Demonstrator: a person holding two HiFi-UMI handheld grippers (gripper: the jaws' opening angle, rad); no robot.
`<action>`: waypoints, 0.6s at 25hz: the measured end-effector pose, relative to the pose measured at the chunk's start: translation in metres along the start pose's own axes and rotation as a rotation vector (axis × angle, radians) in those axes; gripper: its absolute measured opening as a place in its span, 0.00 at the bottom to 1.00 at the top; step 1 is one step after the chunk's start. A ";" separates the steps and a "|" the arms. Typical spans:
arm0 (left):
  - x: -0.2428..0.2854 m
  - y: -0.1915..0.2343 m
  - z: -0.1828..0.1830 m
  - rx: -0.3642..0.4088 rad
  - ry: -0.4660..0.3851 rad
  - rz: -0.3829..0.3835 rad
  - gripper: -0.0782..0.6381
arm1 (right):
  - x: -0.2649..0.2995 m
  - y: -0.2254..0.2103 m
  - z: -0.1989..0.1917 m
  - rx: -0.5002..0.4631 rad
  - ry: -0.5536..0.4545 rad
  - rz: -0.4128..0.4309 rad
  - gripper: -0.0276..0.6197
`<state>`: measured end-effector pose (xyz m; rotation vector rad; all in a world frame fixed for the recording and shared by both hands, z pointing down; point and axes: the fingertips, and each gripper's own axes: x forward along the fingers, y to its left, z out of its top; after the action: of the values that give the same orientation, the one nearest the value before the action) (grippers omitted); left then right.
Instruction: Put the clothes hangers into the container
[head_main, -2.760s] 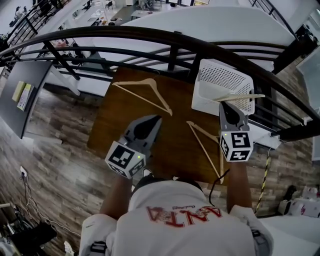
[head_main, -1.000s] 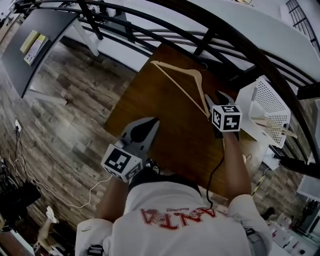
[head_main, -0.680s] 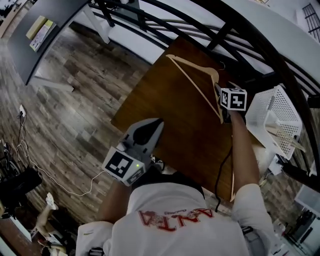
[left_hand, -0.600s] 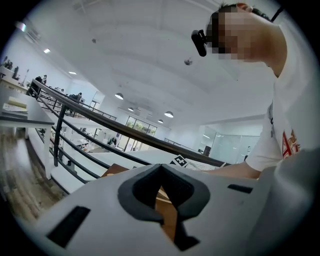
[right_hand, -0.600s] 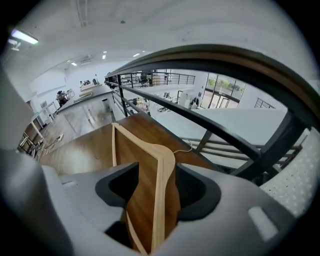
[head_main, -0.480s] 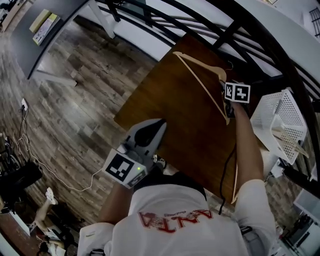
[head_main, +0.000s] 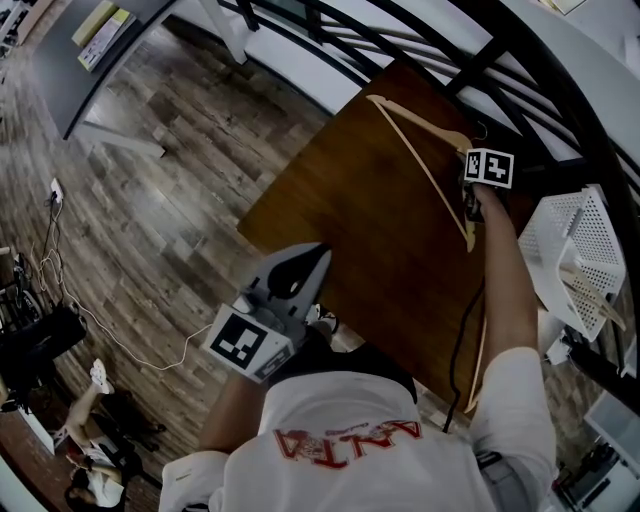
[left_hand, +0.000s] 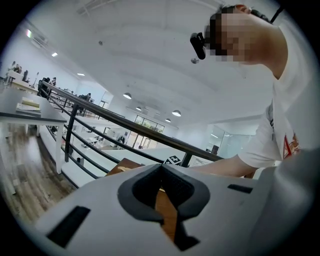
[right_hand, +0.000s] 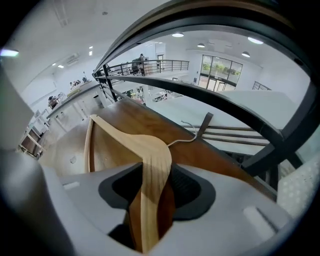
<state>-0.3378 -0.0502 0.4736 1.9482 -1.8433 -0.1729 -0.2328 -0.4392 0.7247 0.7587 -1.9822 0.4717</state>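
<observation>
**Hanger (right_hand: 152, 160) flat on table, right claw over it**

Wooden hanger lies on the brown table (head_main: 360, 220), at the far side by the black railing (head_main: 480, 60), wire hook pointing toward the rail. Right gripper (right_hand: 154, 176) tilts down onto it. Jaws are apart and straddle one wooden arm just below the neck. They have just been closing, with the wood between them, and I see no firm clamp. Left gripper (head_main: 315, 255) is held off the table's near-left edge, tips together, nothing between them. White perforated container (head_main: 575, 240) sits past the table's right side, apart from this hanger, with one hanger (head_main: 590, 295) lying in it. Another hanger (head_main: 478, 350) shows at the table's right edge beside the right forearm.
</observation>
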 end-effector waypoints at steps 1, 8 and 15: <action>-0.001 0.001 0.000 0.001 -0.001 0.001 0.12 | 0.000 0.002 0.000 0.006 -0.006 -0.010 0.30; 0.000 -0.012 0.015 0.027 -0.022 -0.038 0.12 | -0.059 0.022 0.022 -0.070 -0.204 -0.114 0.30; 0.007 -0.039 0.039 0.072 -0.079 -0.100 0.12 | -0.174 0.058 0.044 -0.054 -0.422 -0.090 0.30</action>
<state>-0.3168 -0.0662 0.4243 2.1127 -1.8260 -0.2210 -0.2346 -0.3669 0.5503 0.9691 -2.3249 0.2140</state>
